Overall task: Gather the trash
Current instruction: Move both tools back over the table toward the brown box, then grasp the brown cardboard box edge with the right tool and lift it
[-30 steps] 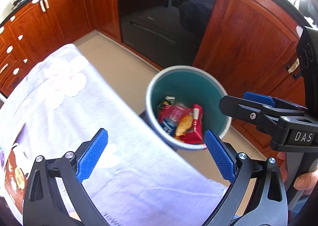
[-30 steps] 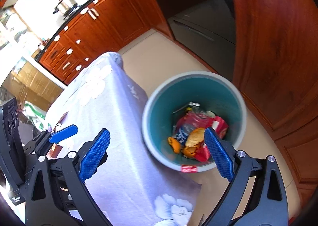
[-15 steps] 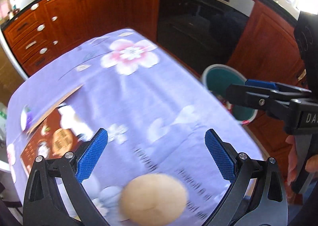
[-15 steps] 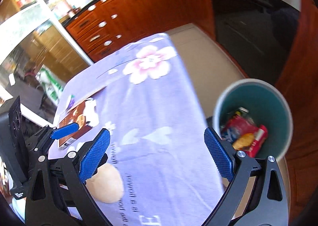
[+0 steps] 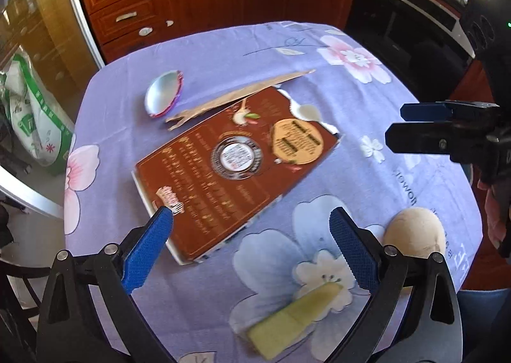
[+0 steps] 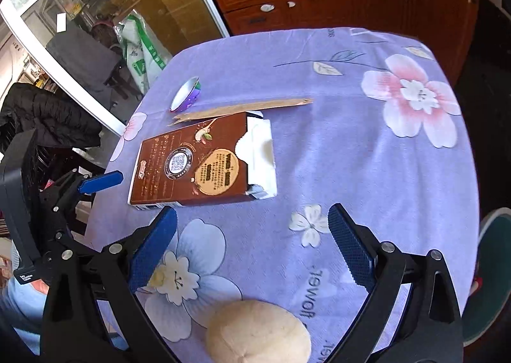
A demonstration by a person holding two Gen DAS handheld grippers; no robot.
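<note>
Trash items lie on the purple floral tablecloth (image 5: pixel 319 53): a torn brown carton (image 5: pixel 236 165) at frame centre, a cardboard strip (image 5: pixel 239 97) just above it, and a small foil cup (image 5: pixel 163 93) at upper left. A pale round peel (image 5: pixel 413 230) sits at lower right, a yellow-green piece (image 5: pixel 293 318) at bottom centre. The left gripper (image 5: pixel 252 248) is spread wide and holds nothing. The right gripper (image 6: pixel 252 246) is likewise wide and unloaded. The teal bin (image 6: pixel 491 276) shows at the right edge of the right wrist view.
</note>
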